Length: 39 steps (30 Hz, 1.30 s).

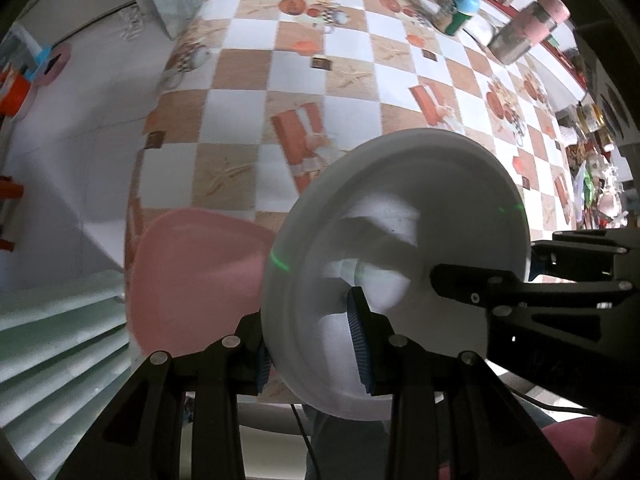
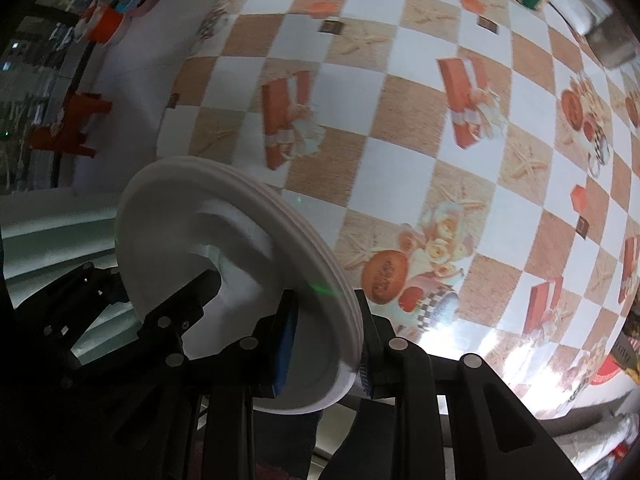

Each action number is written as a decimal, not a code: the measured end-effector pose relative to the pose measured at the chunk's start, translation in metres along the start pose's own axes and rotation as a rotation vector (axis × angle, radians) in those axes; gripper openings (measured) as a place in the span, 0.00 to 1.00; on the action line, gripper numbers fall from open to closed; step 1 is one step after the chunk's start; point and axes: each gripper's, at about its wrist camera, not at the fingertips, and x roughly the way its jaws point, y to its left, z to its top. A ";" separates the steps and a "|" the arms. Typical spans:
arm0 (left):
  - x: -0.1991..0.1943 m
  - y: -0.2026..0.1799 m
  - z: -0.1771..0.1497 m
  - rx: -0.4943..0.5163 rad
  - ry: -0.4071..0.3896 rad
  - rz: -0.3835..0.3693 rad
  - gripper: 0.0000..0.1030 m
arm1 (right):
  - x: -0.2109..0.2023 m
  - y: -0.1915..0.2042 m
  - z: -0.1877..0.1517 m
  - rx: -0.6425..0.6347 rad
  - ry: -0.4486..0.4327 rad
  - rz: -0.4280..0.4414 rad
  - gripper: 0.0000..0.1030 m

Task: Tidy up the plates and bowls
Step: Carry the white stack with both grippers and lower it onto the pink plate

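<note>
A stack of white plates (image 1: 400, 248) is held on edge above the checkered table (image 1: 280, 80). My left gripper (image 1: 316, 344) is shut on its near rim. My right gripper (image 2: 324, 344) is shut on the same stack (image 2: 240, 248) at its rim, and its black body (image 1: 560, 300) shows at the right of the left wrist view. The left gripper's body (image 2: 120, 312) shows behind the stack in the right wrist view. A pink plate (image 1: 192, 280) lies at the table's near left edge, behind the white stack.
A pale green ribbed rack (image 1: 60, 340) stands at the lower left. A green-capped bottle (image 1: 460, 8) and a steel and pink tumbler (image 1: 524, 28) stand at the table's far right. Orange and blue items (image 2: 108, 20) sit on the white surface at left.
</note>
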 end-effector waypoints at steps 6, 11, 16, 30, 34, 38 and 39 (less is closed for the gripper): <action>-0.006 0.032 -0.010 -0.079 -0.010 0.021 0.35 | 0.007 0.032 0.008 -0.069 0.016 -0.001 0.29; -0.010 0.061 -0.023 -0.161 -0.013 0.043 0.35 | 0.017 0.063 0.014 -0.135 0.031 0.008 0.29; -0.011 0.086 -0.033 -0.237 -0.012 0.070 0.35 | 0.029 0.093 0.020 -0.202 0.046 0.018 0.29; 0.027 0.119 -0.045 -0.350 0.049 0.082 0.35 | 0.082 0.121 0.032 -0.239 0.077 0.026 0.29; 0.031 0.123 -0.044 -0.349 0.032 0.082 0.36 | 0.089 0.121 0.035 -0.251 0.068 0.020 0.29; 0.030 0.125 -0.042 -0.355 0.018 0.085 0.38 | 0.086 0.117 0.024 -0.246 0.067 0.012 0.31; 0.029 0.125 -0.042 -0.355 0.014 0.095 0.39 | 0.084 0.116 0.024 -0.244 0.063 0.004 0.33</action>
